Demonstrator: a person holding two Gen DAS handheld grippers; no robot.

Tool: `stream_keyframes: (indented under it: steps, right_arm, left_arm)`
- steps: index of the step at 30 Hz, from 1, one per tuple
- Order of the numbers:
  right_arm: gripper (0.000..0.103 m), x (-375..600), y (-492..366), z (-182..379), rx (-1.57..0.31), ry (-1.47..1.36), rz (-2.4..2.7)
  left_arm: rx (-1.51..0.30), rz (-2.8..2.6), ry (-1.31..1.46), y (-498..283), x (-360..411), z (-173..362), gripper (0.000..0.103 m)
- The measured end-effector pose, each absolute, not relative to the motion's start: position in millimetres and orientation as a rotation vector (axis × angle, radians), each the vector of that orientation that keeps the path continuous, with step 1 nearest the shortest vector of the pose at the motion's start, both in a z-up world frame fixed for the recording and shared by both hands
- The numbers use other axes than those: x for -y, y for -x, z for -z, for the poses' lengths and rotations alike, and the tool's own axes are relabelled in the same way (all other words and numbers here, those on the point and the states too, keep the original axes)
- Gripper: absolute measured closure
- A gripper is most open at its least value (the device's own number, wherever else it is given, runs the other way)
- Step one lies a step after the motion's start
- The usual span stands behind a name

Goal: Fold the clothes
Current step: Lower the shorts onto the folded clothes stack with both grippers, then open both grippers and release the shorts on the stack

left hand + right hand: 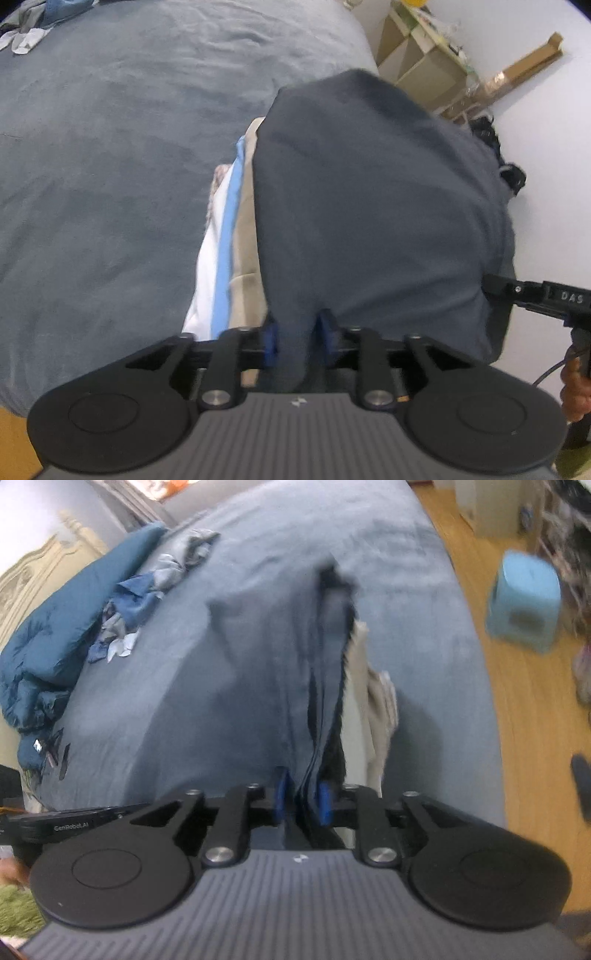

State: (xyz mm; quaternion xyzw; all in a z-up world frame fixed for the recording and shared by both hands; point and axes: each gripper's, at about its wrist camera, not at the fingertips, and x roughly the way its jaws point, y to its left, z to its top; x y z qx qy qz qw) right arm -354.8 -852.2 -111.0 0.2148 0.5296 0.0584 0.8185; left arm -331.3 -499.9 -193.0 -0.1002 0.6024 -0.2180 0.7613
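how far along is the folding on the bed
Done: a stack of folded clothes lies on the bed. In hand: the left gripper and right gripper both pinch a dark grey garment over that stack. Left: a loose clothes pile farther up the bed.

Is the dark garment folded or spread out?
Folded: the right view shows the dark garment as stacked layers at its edge, lying on a pile of other clothes.
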Motion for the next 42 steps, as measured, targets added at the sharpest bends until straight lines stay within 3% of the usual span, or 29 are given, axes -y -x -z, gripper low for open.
stream_keyframes:
  steps: [2, 4, 7, 9, 13, 14, 17, 19, 22, 27, 33, 36, 42]
  right_arm:
    - [0.07, 857.2, 360.7, 110.4, -1.132, -0.492, -0.105]
    - [0.057, 862.7, 368.4, 95.7, -1.104, -0.473, -0.071]
    - [0.055, 870.3, 381.8, 57.2, -0.982, -0.37, -0.026]
    - [0.057, 864.5, 379.4, 33.3, -0.883, -0.283, -0.046]
    - [0.072, 826.8, 334.8, 26.0, -0.808, -0.123, -0.149]
    - [0.077, 816.5, 319.6, 31.7, -0.813, -0.103, -0.184]
    - [0.08, 794.9, 284.6, 67.6, -0.892, -0.017, -0.231]
    - [0.09, 807.3, 274.0, 96.2, -1.001, -0.024, -0.165]
    - [0.088, 843.0, 275.7, 92.6, -1.039, -0.117, -0.048]
    - [0.088, 838.0, 247.2, 58.4, -0.932, -0.114, -0.127]
    - [0.089, 844.0, 194.4, 124.7, -1.091, -0.118, -0.076]
    - [0.089, 881.9, 193.2, 115.9, -1.066, -0.207, 0.048]
    - [0.087, 798.7, 170.4, 82.7, -0.983, -0.125, -0.367]
  left_arm:
    - [-1.295, 0.452, 0.161, 334.3, 492.8, 183.0, 0.05]
    - [-1.25, 0.412, 0.126, 338.5, 481.3, 168.0, 0.05]
    - [-1.123, 0.369, 0.11, 343.7, 471.0, 138.0, 0.05]
    - [-1.061, 0.418, 0.104, 343.2, 481.8, 124.4, 0.05]
    - [-1.072, 0.561, 0.004, 343.7, 531.9, 134.4, 0.051]
    - [-1.114, 0.555, -0.027, 344.5, 541.4, 146.4, 0.053]
    - [-1.171, 0.502, -0.06, 349.9, 550.1, 171.4, 0.053]
    - [-1.165, 0.503, -0.052, 353.1, 549.0, 171.3, 0.052]
    - [-1.157, 0.515, -0.056, 355.7, 550.1, 165.8, 0.05]
    - [-1.165, 0.489, -0.076, 352.5, 551.2, 169.0, 0.045]
    - [-1.186, 0.46, -0.02, 356.6, 545.9, 170.0, 0.041]
    - [-1.205, 0.44, 0.004, 359.2, 539.3, 170.4, 0.036]
    - [-1.234, 0.4, 0.033, 365.4, 535.9, 166.1, 0.032]
